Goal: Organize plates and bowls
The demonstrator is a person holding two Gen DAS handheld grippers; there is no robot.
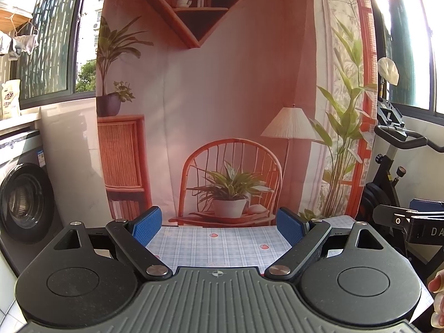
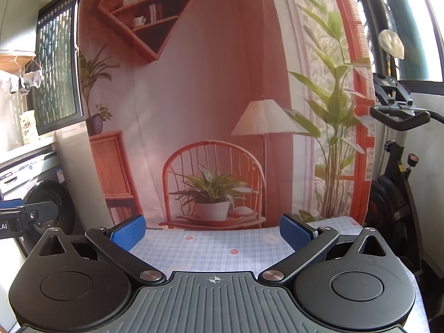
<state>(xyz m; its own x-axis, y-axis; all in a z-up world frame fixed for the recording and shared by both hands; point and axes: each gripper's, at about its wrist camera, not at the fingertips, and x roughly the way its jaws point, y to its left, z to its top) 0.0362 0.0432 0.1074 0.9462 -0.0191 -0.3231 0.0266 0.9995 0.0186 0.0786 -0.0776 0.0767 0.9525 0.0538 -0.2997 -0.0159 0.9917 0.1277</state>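
we hold our left gripper (image 1: 220, 226) level above the table, its blue pads (image 1: 147, 224) spread wide apart with nothing between them. our right gripper (image 2: 212, 233) sits the same way, jaws parted and empty, just beside the left one; the right one's tip shows at the right edge of the left wrist view. below both lies a pale blue checked tablecloth (image 1: 222, 245) dotted with small red marks. no plates or bowls show in either view, so we cannot tell where they are. straight ahead hangs a printed backdrop (image 1: 222, 97) of a rattan chair, lamp and plants. a washing machine (image 1: 23, 199) stands to the left, an exercise bike (image 2: 396, 166) to the right.
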